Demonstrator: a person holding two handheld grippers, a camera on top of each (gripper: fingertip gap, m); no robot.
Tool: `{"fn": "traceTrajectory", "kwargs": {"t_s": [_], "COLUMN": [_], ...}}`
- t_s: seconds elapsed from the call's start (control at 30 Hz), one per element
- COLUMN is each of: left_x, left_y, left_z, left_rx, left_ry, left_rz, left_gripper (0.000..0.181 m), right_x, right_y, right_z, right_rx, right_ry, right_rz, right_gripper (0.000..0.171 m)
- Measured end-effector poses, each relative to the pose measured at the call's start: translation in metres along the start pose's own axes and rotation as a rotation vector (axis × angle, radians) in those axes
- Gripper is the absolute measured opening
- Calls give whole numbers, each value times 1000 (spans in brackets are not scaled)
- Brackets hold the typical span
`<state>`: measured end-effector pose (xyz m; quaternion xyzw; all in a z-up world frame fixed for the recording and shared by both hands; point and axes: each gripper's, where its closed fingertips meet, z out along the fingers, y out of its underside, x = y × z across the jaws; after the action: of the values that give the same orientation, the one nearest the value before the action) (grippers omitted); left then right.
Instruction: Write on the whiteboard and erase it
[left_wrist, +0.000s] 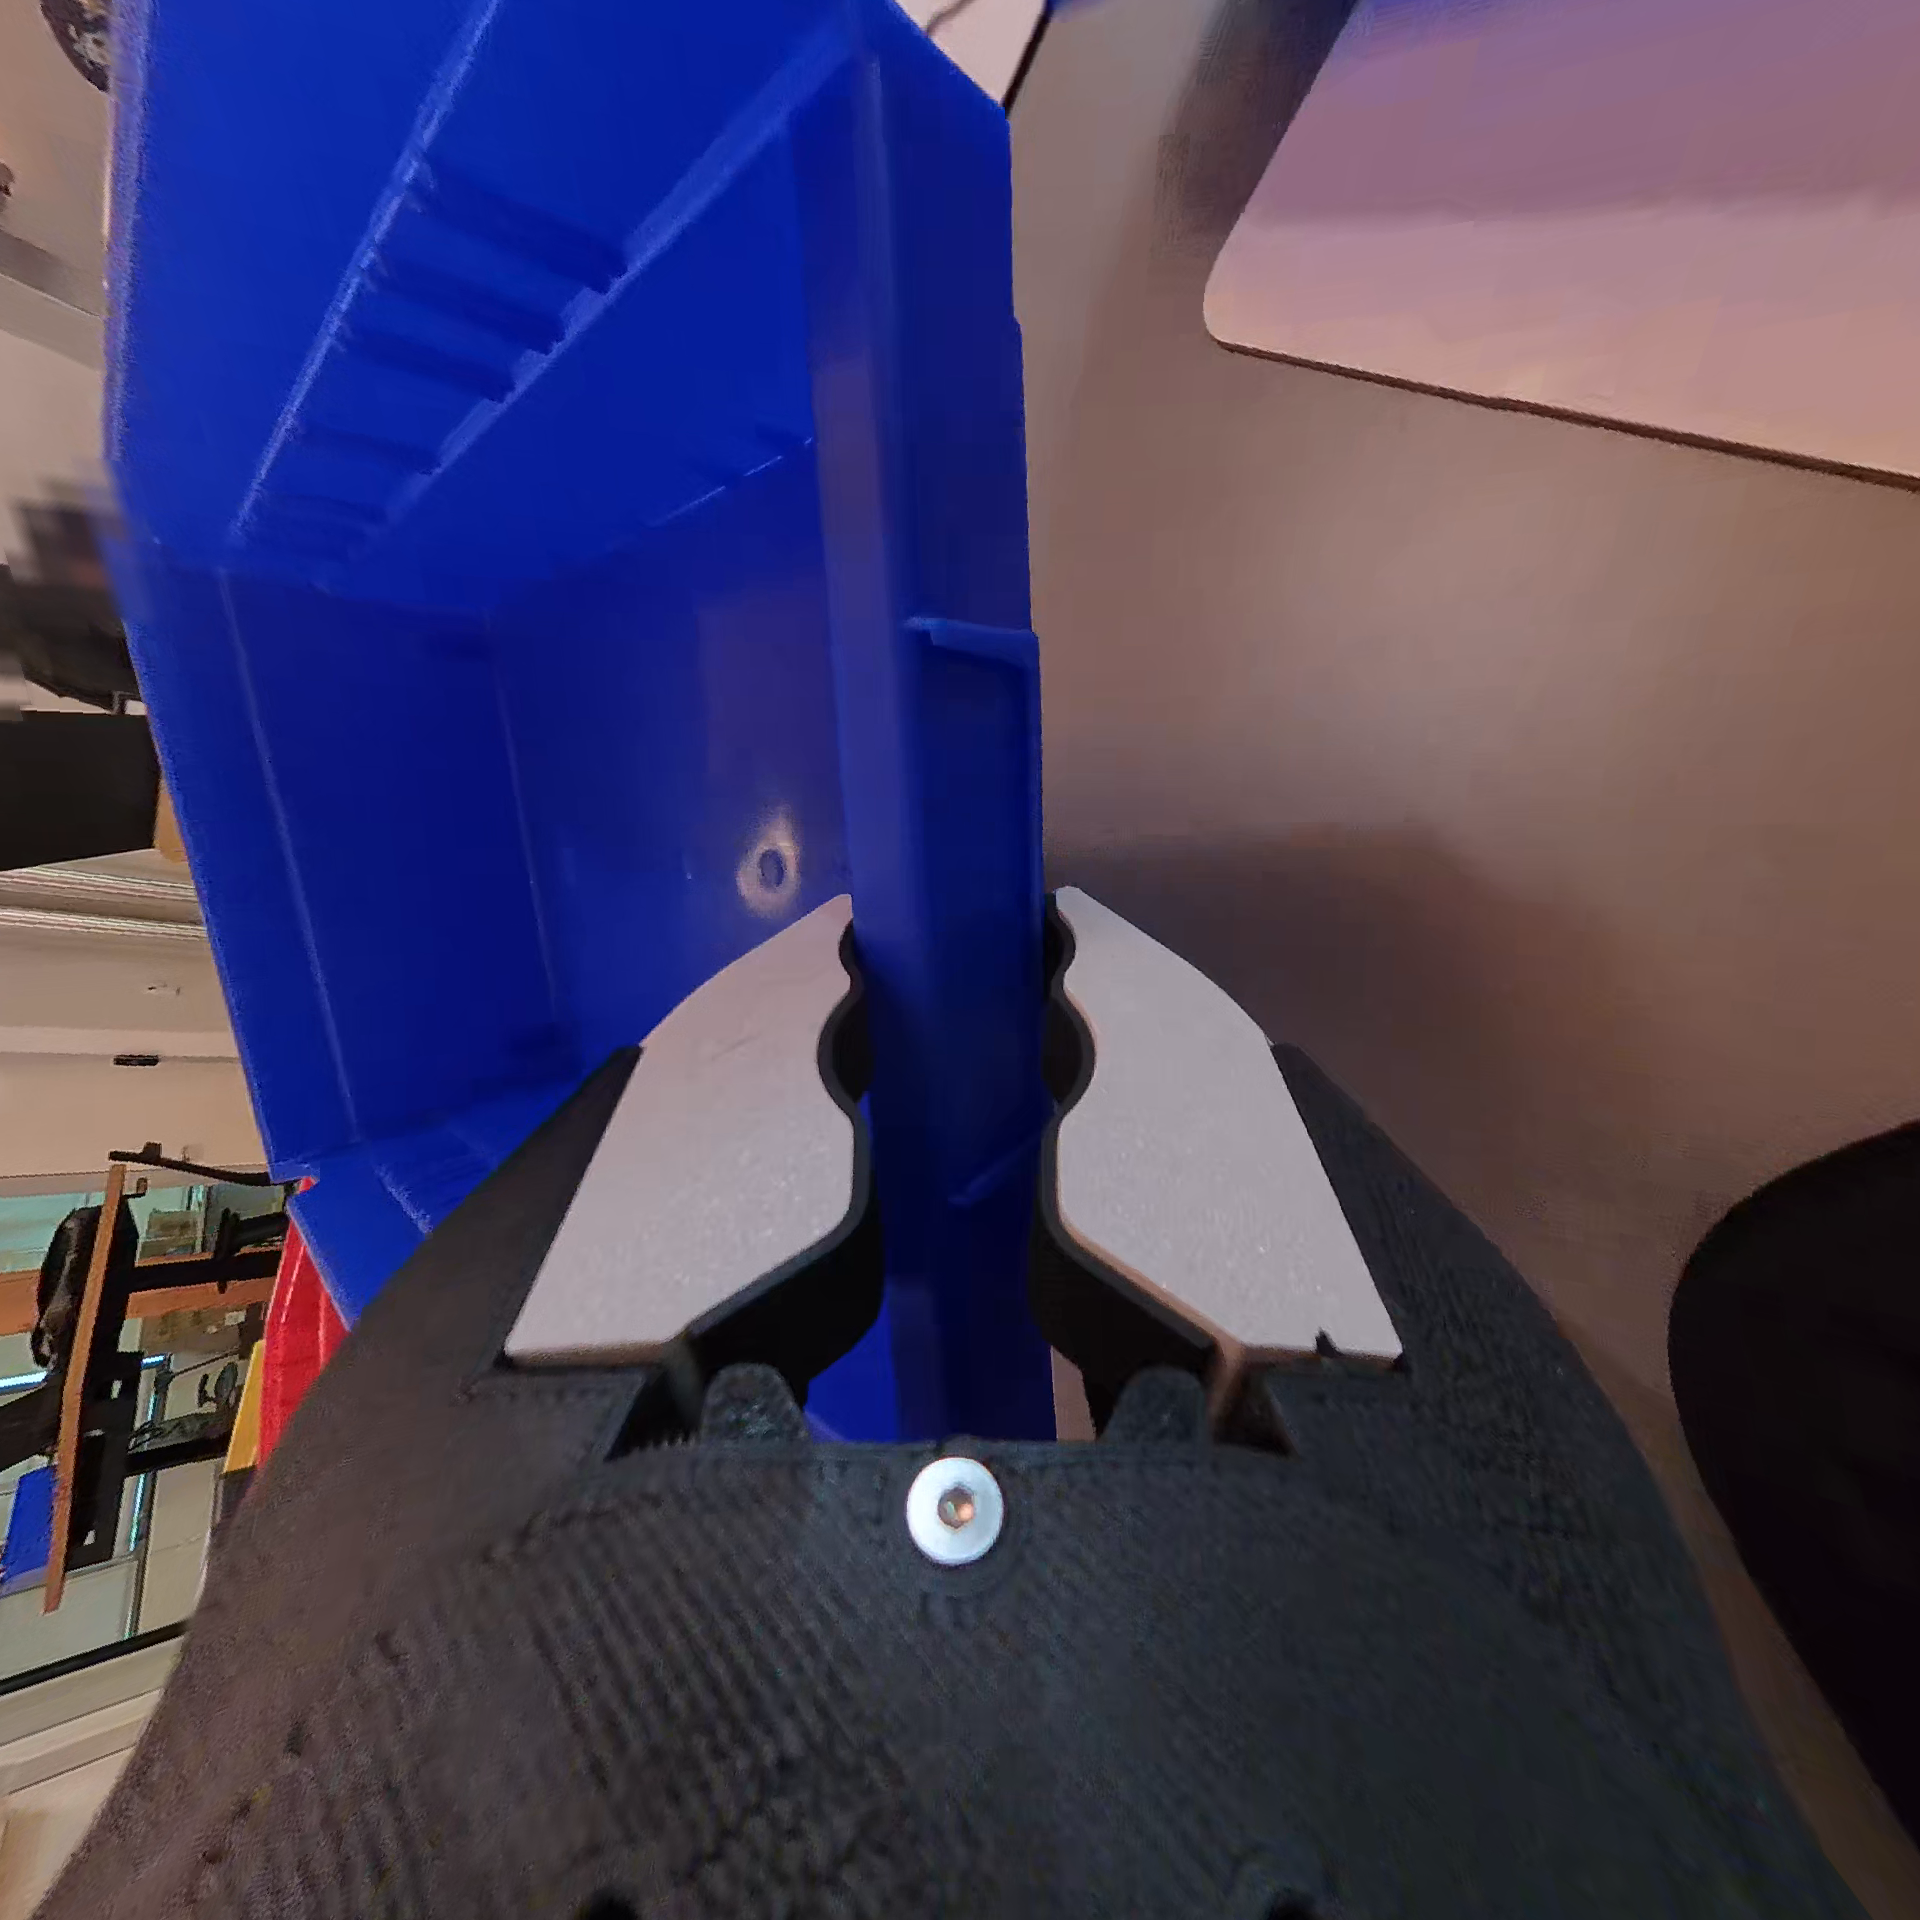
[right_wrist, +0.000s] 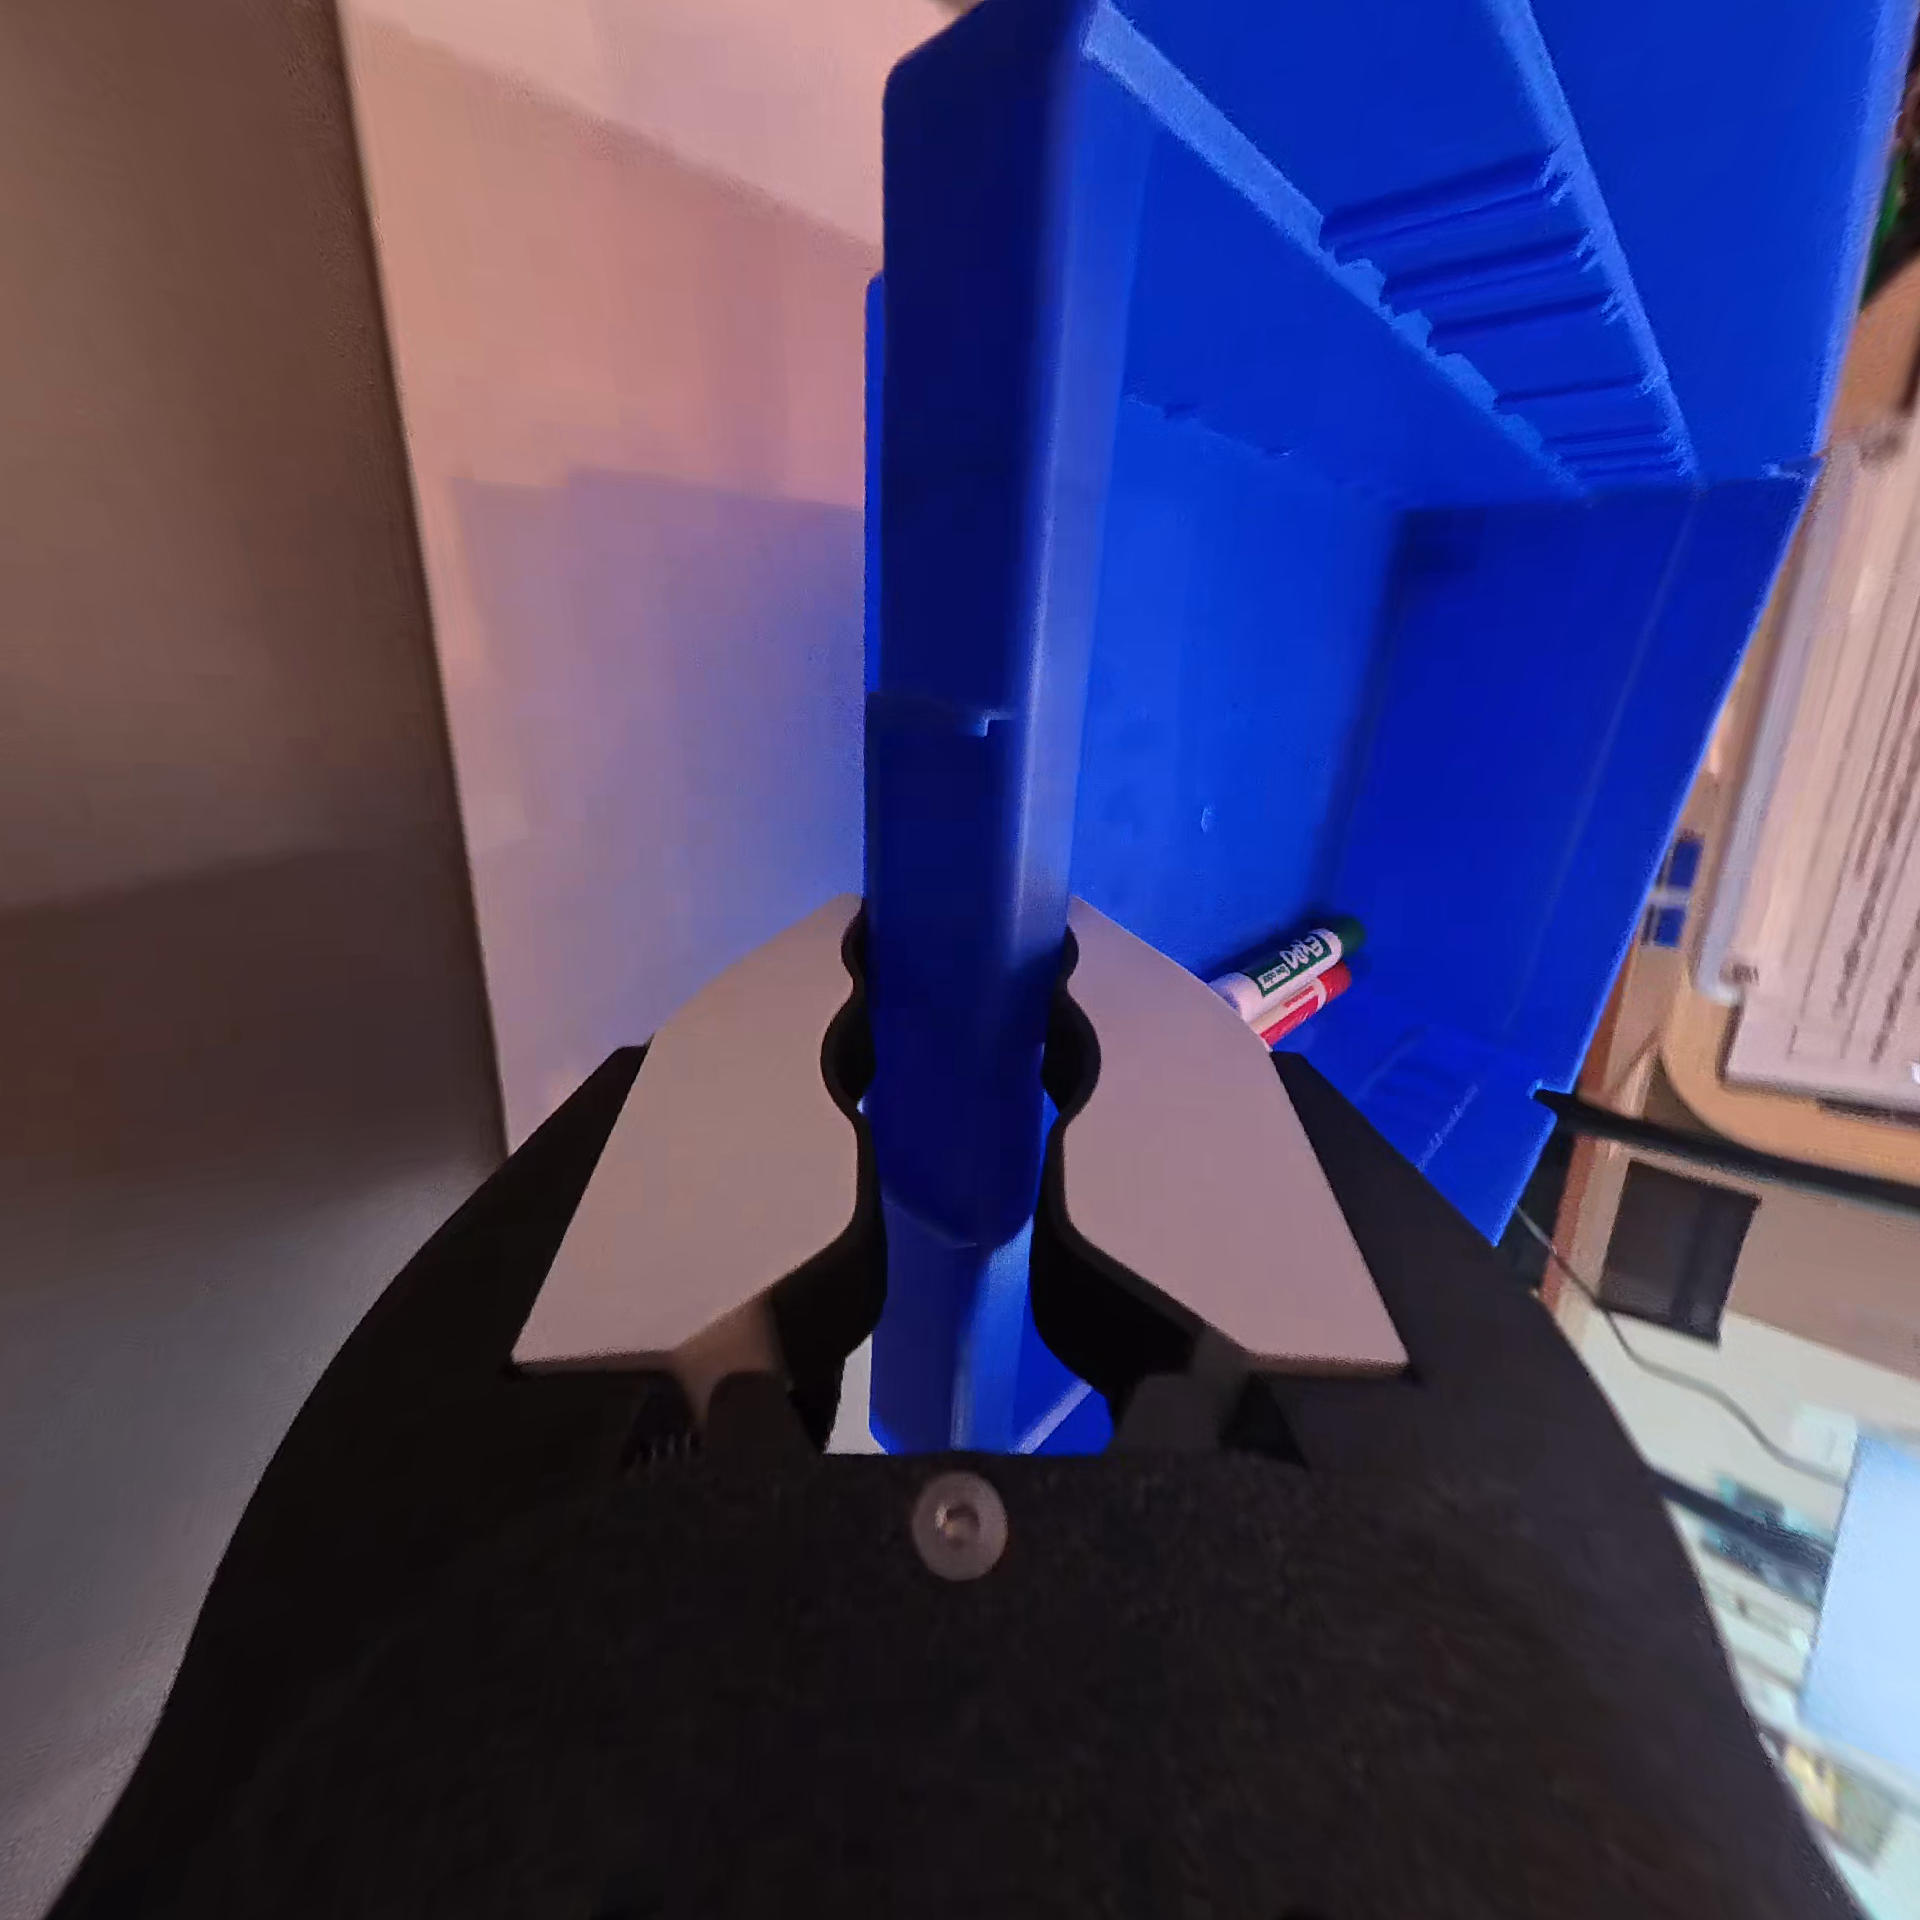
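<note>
A blue plastic bin (left_wrist: 540, 644) is held tilted between both grippers. My left gripper (left_wrist: 951, 925) is shut on one side rim of the bin. My right gripper (right_wrist: 961, 925) is shut on the opposite rim of the same bin (right_wrist: 1247, 582). Inside the bin, in the right wrist view, lie two whiteboard markers, one with a green cap (right_wrist: 1304, 961) and one with a red cap (right_wrist: 1309, 1006), in a lower corner. The white whiteboard lies flat on the table beside the bin in both views (left_wrist: 1579, 208) (right_wrist: 644, 436).
The brown table surface (left_wrist: 1403, 779) lies under the whiteboard. A dark rounded shape (left_wrist: 1818, 1403) sits at the lower right of the left wrist view. A red object (left_wrist: 301, 1320) shows under the bin. Papers and cables (right_wrist: 1818, 831) lie at the right of the right wrist view. The gap from one gripper's tips to the other's is roughly 30 centimetres. My left gripper is the nearer one to the dark rounded shape (left_wrist: 1818, 1403): about 12 centimetres, against 30 centimetres.
</note>
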<state>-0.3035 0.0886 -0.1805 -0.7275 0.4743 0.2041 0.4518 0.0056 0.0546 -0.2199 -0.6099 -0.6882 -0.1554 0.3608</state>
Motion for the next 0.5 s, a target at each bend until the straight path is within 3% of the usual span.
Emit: {"fn": "traceTrajectory", "kwargs": {"t_s": [0.23, 0.27, 0.3, 0.5], "left_x": [-11, -11, -11, -18], "left_y": [-5, -6, -6, -11], "left_z": [-21, -22, -24, -33], "left_rx": [7, 13, 16, 1], "left_ry": [-20, -15, -12, -40], "left_rz": [-43, -52, -62, -37], "left_gripper": [31, 31, 31, 31], "right_x": [-23, -22, -22, -31], "right_y": [-78, -85, -94, -118], "right_z": [37, 38, 35, -19], "right_rx": [115, 135, 178, 473], "right_ry": [5, 36, 42, -127], "right_rz": [-96, -108, -108, 106], "right_gripper": [32, 40, 54, 67]}}
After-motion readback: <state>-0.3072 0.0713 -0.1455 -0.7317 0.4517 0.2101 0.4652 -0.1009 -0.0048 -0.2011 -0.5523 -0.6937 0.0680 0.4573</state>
